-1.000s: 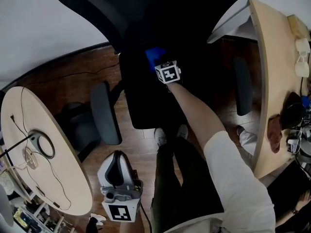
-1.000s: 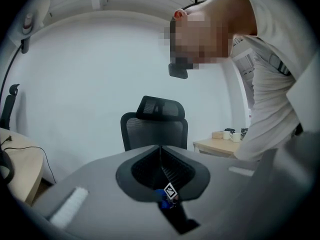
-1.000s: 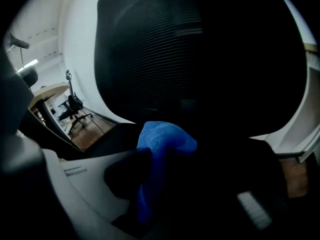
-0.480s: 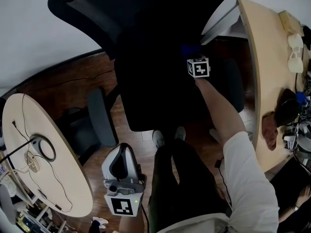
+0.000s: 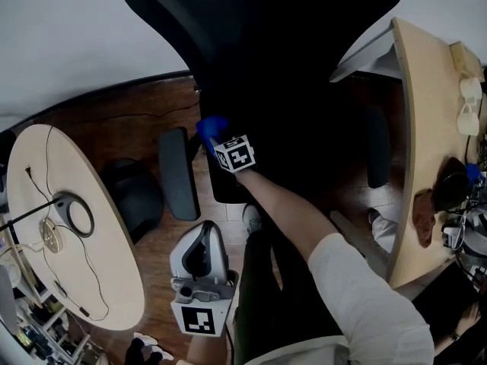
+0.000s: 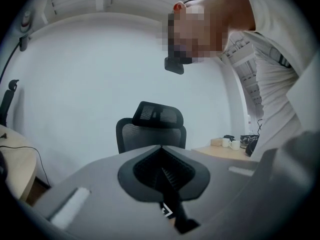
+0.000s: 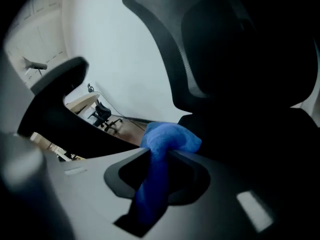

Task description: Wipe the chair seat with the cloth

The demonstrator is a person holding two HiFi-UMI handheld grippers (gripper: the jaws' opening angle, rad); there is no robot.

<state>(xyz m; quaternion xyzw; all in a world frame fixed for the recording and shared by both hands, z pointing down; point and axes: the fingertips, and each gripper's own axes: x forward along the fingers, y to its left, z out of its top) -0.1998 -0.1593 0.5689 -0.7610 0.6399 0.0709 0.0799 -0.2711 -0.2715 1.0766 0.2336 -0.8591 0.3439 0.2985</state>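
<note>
The black office chair seat [image 5: 289, 150] fills the middle of the head view, under its tall mesh back [image 5: 266, 21]. My right gripper [image 5: 214, 133] is shut on a bunched blue cloth [image 5: 210, 125] and presses it onto the seat's left edge. In the right gripper view the cloth [image 7: 169, 136] bulges out between the jaws of that gripper [image 7: 162, 153], with the dark seat [image 7: 260, 134] just beyond. My left gripper [image 5: 201, 233] hangs low beside the person's legs, away from the chair. Its jaws [image 6: 167, 184] look shut and hold nothing.
The chair's left armrest [image 5: 179, 172] lies close to the cloth; the right armrest [image 5: 378, 147] is across the seat. A round wooden table [image 5: 84, 287] with cables stands at left. A desk [image 5: 426, 128] with mugs [image 5: 468, 105] runs along the right. Wooden floor [image 5: 114, 120] surrounds the chair.
The right gripper carried the cloth from the seat's middle over to its right side, then swept it back across to the left edge. The left gripper stayed low.
</note>
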